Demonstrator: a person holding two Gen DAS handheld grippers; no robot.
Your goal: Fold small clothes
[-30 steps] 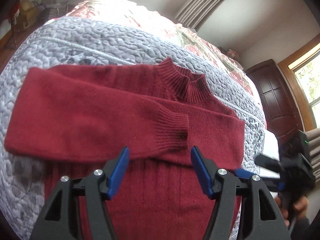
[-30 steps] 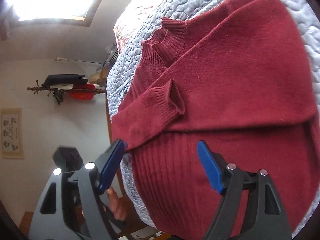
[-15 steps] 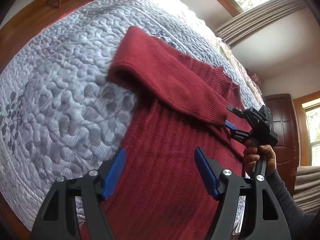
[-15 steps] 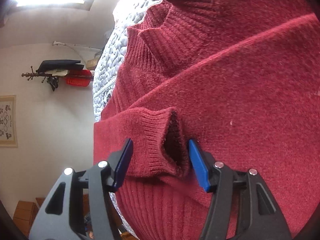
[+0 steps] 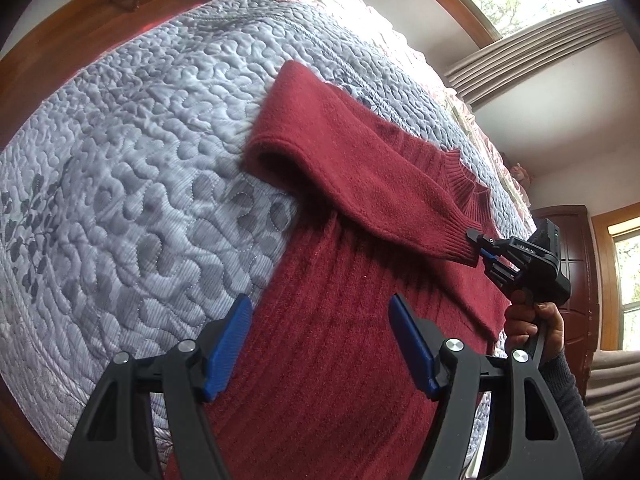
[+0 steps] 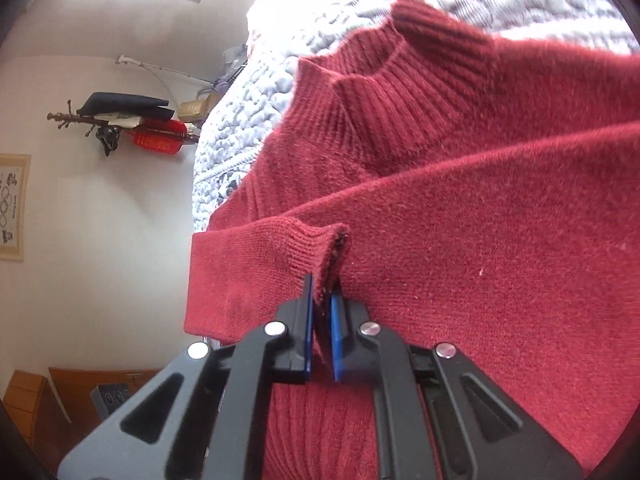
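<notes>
A: Where does the garment lie, and what has hold of it?

B: The red sweater (image 5: 360, 360) lies flat on the grey quilted bed (image 5: 140, 160), collar (image 6: 400, 92) at the far end, one sleeve (image 5: 360, 168) folded across the chest. The right gripper (image 6: 322, 320) has its fingers (image 6: 307, 320) closed almost together on the ribbed cuff (image 6: 316, 248) of that sleeve; seen from the left wrist, the same right gripper (image 5: 486, 254) sits at the sleeve's right end, held by a hand (image 5: 532, 320).

A: And the left gripper?

B: The left gripper (image 5: 320, 344) hangs over the ribbed lower body, fingers (image 5: 230, 340) spread wide, holding nothing.

A: What could go wrong from here?

B: Only the cuff's edge is pinched, so a quick pull would likely slip the knit free. Nothing pins the body, so dragging the sleeve may shift the sweater or rumple the fold. The soft knit may also stretch at the cuff.
</notes>
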